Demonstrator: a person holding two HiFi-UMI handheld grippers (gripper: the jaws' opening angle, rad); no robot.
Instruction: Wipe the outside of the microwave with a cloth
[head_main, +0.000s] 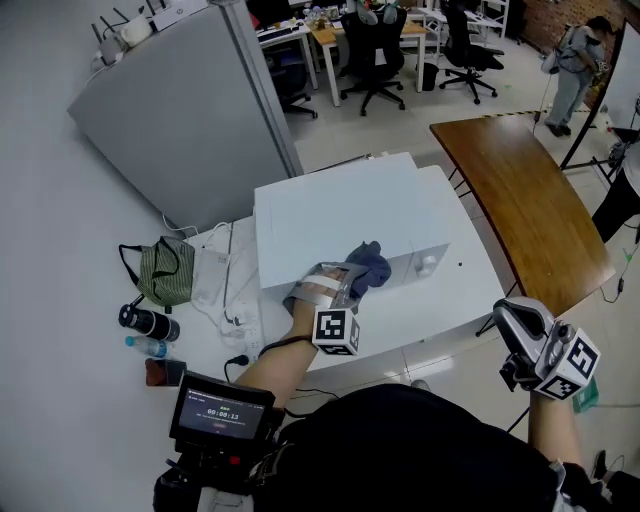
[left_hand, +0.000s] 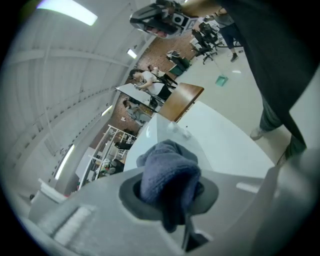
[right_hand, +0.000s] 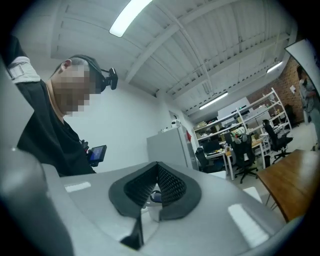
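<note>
While the cloth rests on the microwave: the left gripper (head_main: 350, 280) holds a bunched dark blue cloth (head_main: 368, 262) on the near top edge of the white microwave (head_main: 340, 205), just beside the face with the knob (head_main: 428, 263).
Left fingers: pinching the cloth; in the left gripper view a wad bulges out past the pads and a tail hangs below.
Right gripper (head_main: 512, 325): off the counter's right edge, well apart from the microwave.
Right fingers (right_hand: 172, 187): pressed together, nothing between them.
Microwave place: mid counter (head_main: 450, 305), set back from the near edge.
Cloth handling (judged): soft, light and limp. It folds under pressure, so hold it by the bunched middle with enough wad in front to meet the shell.
Microwave handling (judged): stiff and smooth, likely heavy enough to stay put. Go gently round the knob.
Risk (judged): the cloth may creep out of the pinch on a long stroke.
</note>
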